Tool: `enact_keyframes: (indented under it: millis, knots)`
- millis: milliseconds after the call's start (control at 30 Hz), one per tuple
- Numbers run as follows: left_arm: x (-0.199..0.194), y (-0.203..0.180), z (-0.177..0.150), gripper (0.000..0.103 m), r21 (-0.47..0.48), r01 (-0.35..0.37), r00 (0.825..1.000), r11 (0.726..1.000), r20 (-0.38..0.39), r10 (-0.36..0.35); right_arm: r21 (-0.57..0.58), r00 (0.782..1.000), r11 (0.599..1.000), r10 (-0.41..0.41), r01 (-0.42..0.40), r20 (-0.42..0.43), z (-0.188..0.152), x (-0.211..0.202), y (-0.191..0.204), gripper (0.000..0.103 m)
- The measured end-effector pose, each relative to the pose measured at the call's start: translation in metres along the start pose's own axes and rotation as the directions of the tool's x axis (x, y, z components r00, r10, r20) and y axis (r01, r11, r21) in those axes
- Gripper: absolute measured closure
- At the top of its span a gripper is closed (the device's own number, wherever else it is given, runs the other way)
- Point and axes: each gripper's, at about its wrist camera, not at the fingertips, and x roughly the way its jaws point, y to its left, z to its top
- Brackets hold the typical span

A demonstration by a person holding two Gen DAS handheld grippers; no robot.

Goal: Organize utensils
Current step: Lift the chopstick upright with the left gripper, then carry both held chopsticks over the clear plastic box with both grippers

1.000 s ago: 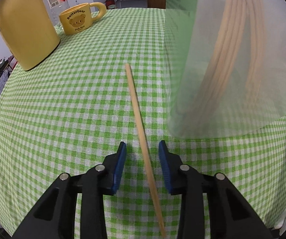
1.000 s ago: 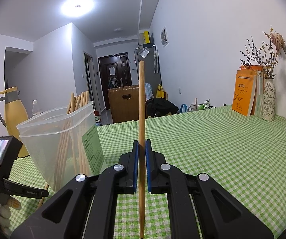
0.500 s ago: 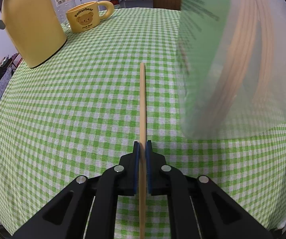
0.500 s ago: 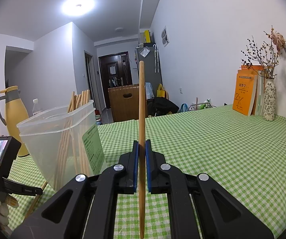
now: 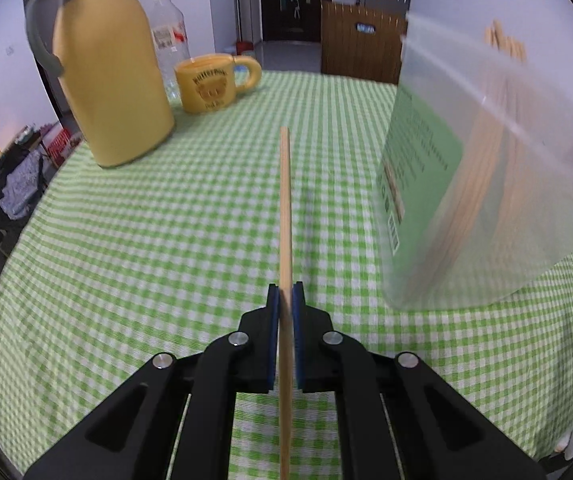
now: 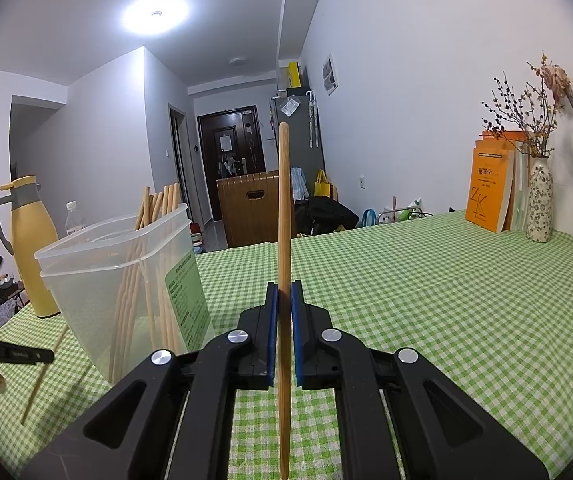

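Left wrist view: left gripper (image 5: 285,298) jaws pinch a chopstick (image 5: 285,200) above the checked tablecloth (image 5: 146,240). Right gripper (image 6: 284,296) jaws clamp another chopstick (image 6: 283,200) beside the clear container (image 6: 126,280).

One pale wooden chopstick (image 5: 285,216) is clamped between blue pads, lifted clear of the green-checked cloth, its blunt end pointing toward the table's far edge. A second chopstick (image 6: 283,216), slightly darker and honey-coloured, stands nearly upright in the other set of blue pads, its rounded top well above the table. A clear plastic container (image 6: 126,276) with a green label stands upright on the cloth toward the table's left side, holding a bundle of chopsticks (image 6: 154,248) that lean against its far wall, tips above the rim. In the left wrist view the container (image 5: 486,184) is blurred.
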Motion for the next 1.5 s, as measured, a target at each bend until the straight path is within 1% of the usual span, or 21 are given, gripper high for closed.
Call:
enact_keyframes:
  millis: [233, 400, 700, 867, 1233, 1333, 1500]
  knots:
    - [-0.032, 0.002, -0.002, 0.099, -0.011, 0.015, 0.997, 1.000, 0.070, -0.014, -0.007, 1.000, 1.000, 0.006, -0.006, 0.007, 0.001, -0.002, 0.000, 0.096]
    - [-0.045, 0.001, 0.003, 0.099, -0.016, 0.020, 0.994, 1.000, 0.109, -0.019, -0.012, 1.000, 1.000, 0.022, -0.022, 0.012, 0.004, -0.004, 0.002, 0.096]
    - [-0.076, 0.000, 0.009, 0.099, -0.019, 0.045, 0.982, 0.999, 0.183, -0.040, -0.036, 0.999, 0.999, 0.042, -0.041, 0.023, 0.012, -0.010, 0.008, 0.096]
    - [-0.093, -0.003, 0.010, 0.099, -0.016, 0.059, 0.972, 0.998, 0.229, -0.054, -0.051, 0.998, 0.998, 0.047, -0.045, 0.040, 0.019, -0.017, 0.012, 0.096]
    - [-0.138, -0.013, 0.018, 0.099, -0.003, 0.099, 0.937, 0.995, 0.338, -0.092, -0.076, 0.993, 0.995, 0.071, -0.064, 0.091, 0.040, -0.034, 0.024, 0.096]
    - [-0.148, -0.018, 0.020, 0.099, 0.006, 0.111, 0.927, 0.994, 0.360, -0.106, -0.082, 0.992, 0.994, 0.077, -0.069, 0.104, 0.046, -0.036, 0.027, 0.096]
    - [-0.159, -0.027, 0.024, 0.099, 0.023, 0.133, 0.918, 0.991, 0.374, -0.132, -0.092, 0.988, 0.993, 0.089, -0.077, 0.126, 0.055, -0.041, 0.033, 0.096]
